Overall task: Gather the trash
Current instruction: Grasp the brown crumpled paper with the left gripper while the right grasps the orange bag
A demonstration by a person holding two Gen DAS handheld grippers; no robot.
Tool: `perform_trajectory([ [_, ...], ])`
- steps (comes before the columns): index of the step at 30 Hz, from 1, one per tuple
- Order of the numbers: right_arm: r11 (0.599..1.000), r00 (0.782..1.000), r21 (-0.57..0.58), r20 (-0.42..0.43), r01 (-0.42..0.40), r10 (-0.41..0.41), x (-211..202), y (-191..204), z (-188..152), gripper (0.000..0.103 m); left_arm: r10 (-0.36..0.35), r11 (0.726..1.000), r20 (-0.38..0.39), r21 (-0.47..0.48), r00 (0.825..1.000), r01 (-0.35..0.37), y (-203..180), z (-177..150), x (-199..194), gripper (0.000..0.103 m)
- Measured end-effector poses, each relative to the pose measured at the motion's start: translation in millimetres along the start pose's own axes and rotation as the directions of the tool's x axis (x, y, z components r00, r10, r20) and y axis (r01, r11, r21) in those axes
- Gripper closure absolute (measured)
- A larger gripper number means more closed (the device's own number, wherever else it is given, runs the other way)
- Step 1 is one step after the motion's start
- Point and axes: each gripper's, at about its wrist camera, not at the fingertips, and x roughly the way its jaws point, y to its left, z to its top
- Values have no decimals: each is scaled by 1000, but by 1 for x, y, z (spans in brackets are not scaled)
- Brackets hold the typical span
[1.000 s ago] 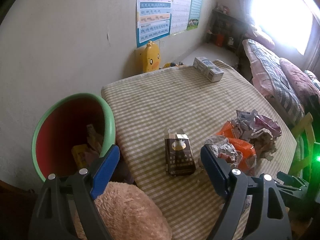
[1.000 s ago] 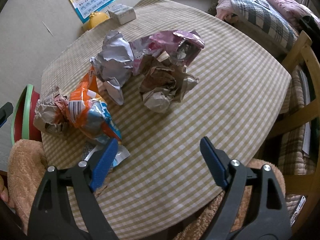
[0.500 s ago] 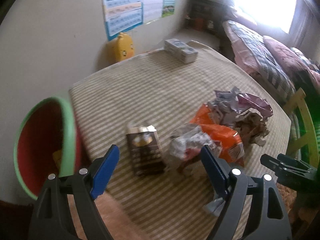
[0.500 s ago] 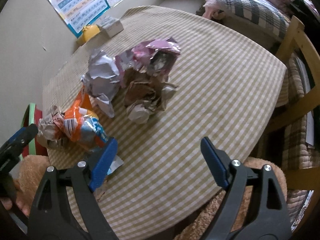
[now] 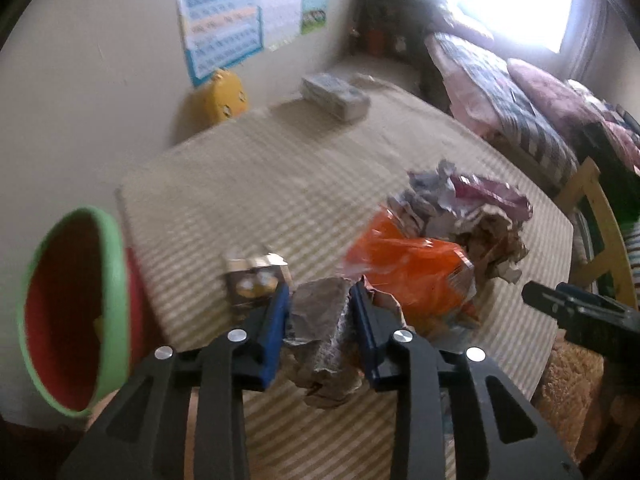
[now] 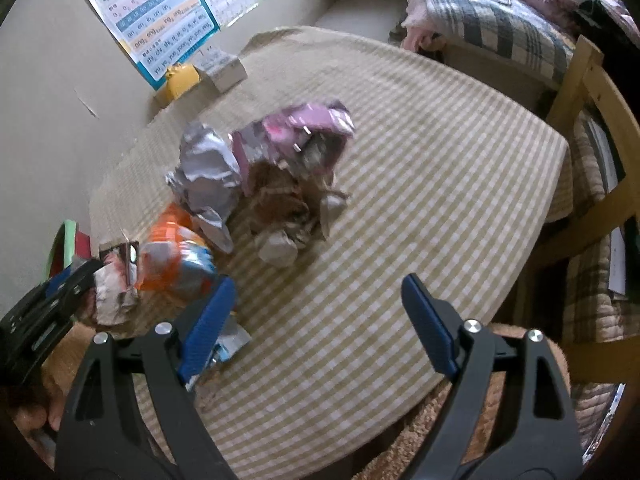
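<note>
Closing on crumpled grey wrapper

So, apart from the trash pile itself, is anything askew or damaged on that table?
Nothing looks broken or spilled. The brown carton has a torn-open top, and the trash lies heaped mid-table. The left gripper is closing on a crumpled wrapper between its pads; the right gripper is open, holding nothing.
</note>
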Motion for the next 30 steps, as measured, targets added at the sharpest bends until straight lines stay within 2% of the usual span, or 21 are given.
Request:
perform_trajectory([
  [7,992,996,-111,84,53,-43,-6,15,48,18,69,996,106,-59,992,-63,26,6,-46,74],
  [14,979,992,-163,63,120,-111,12,13,92,18,88,996,188,-32,978,-83,23,8,-76,73],
  [18,971,993,-216,79,100,-84,6,30,93,18,107,994,224,-12,969,-107,20,10,-87,73],
  [22,965,999,-257,36,47,-39,12,50,84,18,112,994,234,-24,966,-110,24,11,-93,73],
  [26,956,999,-290,-20,-51,47,8,69,57,18,131,991,224,-54,966,-122,36,8,-94,73],
  [30,940,997,-334,-67,-64,44,19,83,35,18,151,987,221,-80,963,-137,44,6,-91,73],
])
